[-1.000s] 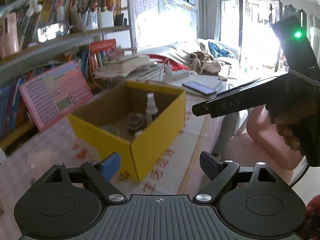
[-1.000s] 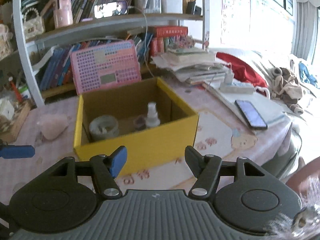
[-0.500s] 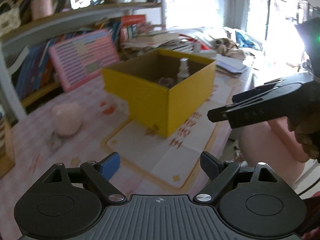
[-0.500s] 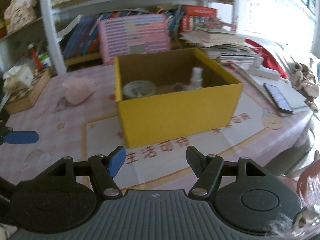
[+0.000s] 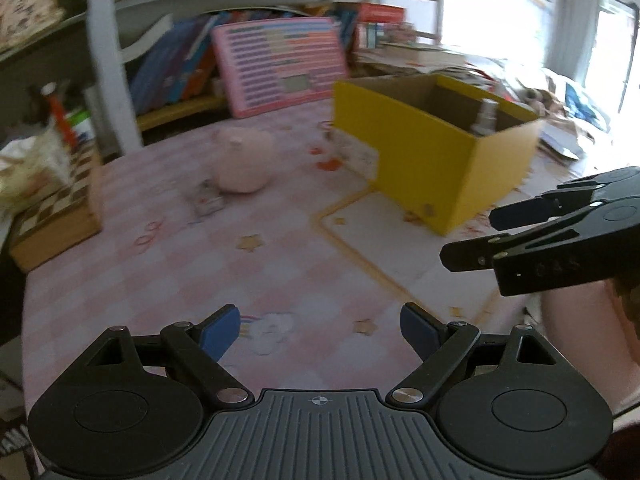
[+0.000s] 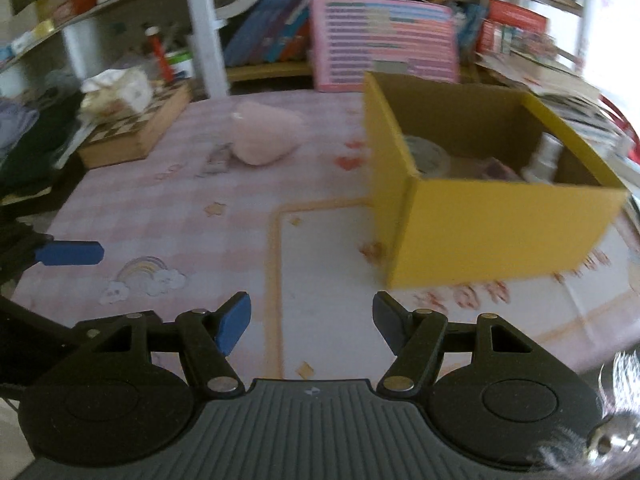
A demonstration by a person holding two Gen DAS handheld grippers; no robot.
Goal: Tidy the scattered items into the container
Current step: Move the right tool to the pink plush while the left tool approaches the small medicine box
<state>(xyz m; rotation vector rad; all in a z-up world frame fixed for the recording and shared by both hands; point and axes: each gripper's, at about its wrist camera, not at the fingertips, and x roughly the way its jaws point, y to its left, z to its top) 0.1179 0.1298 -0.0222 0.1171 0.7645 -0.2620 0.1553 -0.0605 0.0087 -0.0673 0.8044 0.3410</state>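
Note:
A yellow cardboard box (image 5: 432, 160) (image 6: 496, 224) stands on the pink checked tablecloth (image 5: 200, 264) (image 6: 168, 200). Inside it I see a small white spray bottle (image 5: 486, 118) (image 6: 544, 156), a roll of tape (image 6: 428, 156) and another small item. A pale pink rounded object (image 5: 242, 160) (image 6: 266, 136) lies left of the box, with a small flat packet (image 5: 206, 200) (image 6: 216, 160) beside it. My left gripper (image 5: 320, 328) is open and holds nothing, low over the cloth, well short of the pink object. My right gripper (image 6: 310, 324) is also open with nothing between its fingers, near the box's front left corner.
A wooden chessboard box (image 5: 56, 208) (image 6: 132, 136) with a tissue pack on top sits at the left. A pink keyboard-like board (image 5: 280, 64) (image 6: 384, 44) leans on the bookshelf behind. Books and papers are piled at the back right. The right gripper's side (image 5: 560, 240) shows in the left wrist view.
Both views have swung left and lower: the box has shifted to the right, and the pink object and chessboard box have come into view. Both grippers stay open.

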